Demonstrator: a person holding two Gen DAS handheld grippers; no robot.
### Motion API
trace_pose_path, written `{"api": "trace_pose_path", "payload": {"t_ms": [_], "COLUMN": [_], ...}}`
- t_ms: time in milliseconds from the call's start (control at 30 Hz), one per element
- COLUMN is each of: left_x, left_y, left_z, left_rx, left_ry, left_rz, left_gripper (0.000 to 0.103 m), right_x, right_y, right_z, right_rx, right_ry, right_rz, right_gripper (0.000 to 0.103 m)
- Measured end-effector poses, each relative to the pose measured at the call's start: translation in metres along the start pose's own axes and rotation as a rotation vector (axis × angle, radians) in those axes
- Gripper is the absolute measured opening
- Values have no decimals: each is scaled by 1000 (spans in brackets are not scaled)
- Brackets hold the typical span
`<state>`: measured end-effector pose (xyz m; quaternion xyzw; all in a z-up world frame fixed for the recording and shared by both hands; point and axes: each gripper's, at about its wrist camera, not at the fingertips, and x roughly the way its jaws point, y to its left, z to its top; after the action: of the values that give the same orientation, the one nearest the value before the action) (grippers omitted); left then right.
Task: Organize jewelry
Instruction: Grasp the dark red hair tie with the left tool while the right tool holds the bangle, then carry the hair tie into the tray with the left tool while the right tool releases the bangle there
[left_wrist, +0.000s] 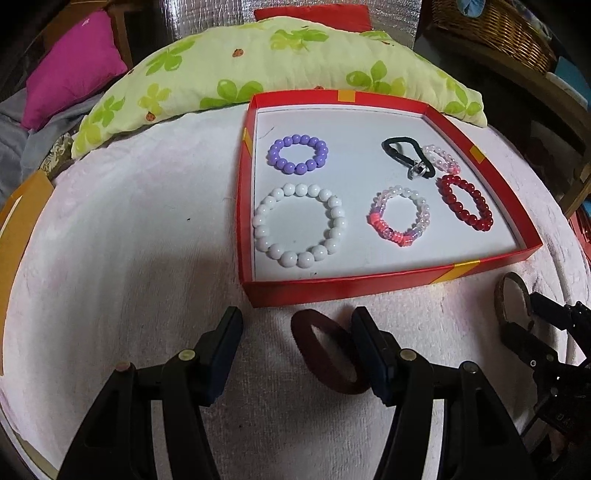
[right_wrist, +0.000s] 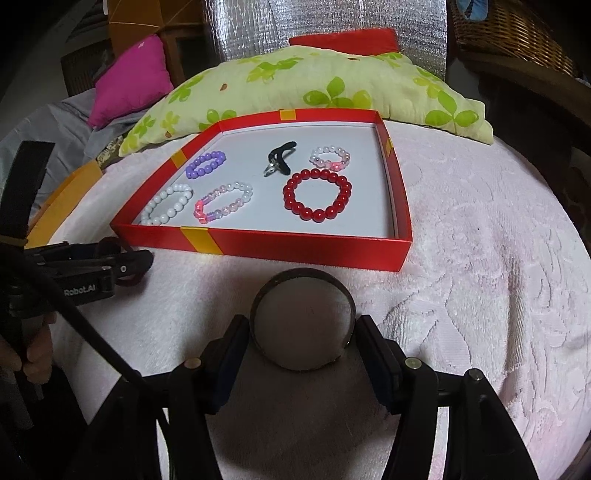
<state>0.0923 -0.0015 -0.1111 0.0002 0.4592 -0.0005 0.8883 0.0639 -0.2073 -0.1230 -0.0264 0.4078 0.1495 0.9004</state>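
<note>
A red tray (left_wrist: 332, 291) with a white floor holds purple (left_wrist: 298, 154), white (left_wrist: 299, 225), pink-and-clear (left_wrist: 400, 216) and dark red (left_wrist: 465, 202) bead bracelets. A black hair tie (left_wrist: 406, 157) and a small clear bracelet (left_wrist: 441, 158) lie there too. On the towel in front of the tray lies a maroon hair band (left_wrist: 325, 354). My left gripper (left_wrist: 295, 317) stands open over it, and its right finger hides part of the band. My right gripper (right_wrist: 301, 326) is shut on a brown bangle (right_wrist: 301, 280), with a pad against each side of it.
A green floral pillow (left_wrist: 258, 70) lies behind the tray (right_wrist: 295, 245), with a magenta cushion (left_wrist: 70, 66) at the far left. A wicker basket (left_wrist: 495, 29) stands at the back right. An orange box (left_wrist: 22, 214) borders the pale towel (left_wrist: 129, 240) on the left.
</note>
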Motion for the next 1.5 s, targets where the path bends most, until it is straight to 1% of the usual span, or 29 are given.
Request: {"api": "trace_pose_path", "payload": {"t_ms": [33,67,100,133,200,233,267,300,333,500,700,967,1133,1333,1500], "left_x": [-1,-1,-2,-3,-4,-5,-6,-7,-8,-19,-37,-68,-91,-108,-115], "left_y": [0,2,2,3,5,7,10,13,14,15,14,16,8,-2,-8], "left_z": [0,0,-1,-1,-1,-2,-3,-3,-3,-6,-10,-9,-5,6,25], "left_rx": [-1,-5,-9,-13,-17,-24,-32,-42,-49,-48,-48,-46,-4,35,54], "left_ry": [-4,-7,-10,-13,-18,-24,-27,-29,-30,-44,-72,-93,-144,-184,-205], "left_rz": [-2,-10,-19,-14,-5,-6,-5,-17,-27,-25,-22,13,32,27,2], "left_gripper": [62,59,52,49,40,38,31,21,19,16,15,15,15,15,15], "right_x": [0,0,0,0,-1,-1,-2,-2,-3,-7,-15,-38,-52,-57,-54], "right_y": [0,0,0,0,1,0,0,0,-1,-3,-2,1,4,-1,-9], "right_z": [0,0,1,0,0,0,-1,-1,-1,-1,-3,-2,4,21,52], "right_rx": [0,-1,-3,-4,-5,-3,-2,0,2,19,25,19,26,64,84], "right_ry": [-1,-2,-2,-4,-5,-6,-6,-7,-9,-15,-36,-119,-171,-195,-200], "right_rz": [1,1,1,1,1,2,3,5,7,19,28,51,80,97,96], "right_gripper": [63,63,63,63,63,62,62,62,62,62,62,62,62,62,62]}}
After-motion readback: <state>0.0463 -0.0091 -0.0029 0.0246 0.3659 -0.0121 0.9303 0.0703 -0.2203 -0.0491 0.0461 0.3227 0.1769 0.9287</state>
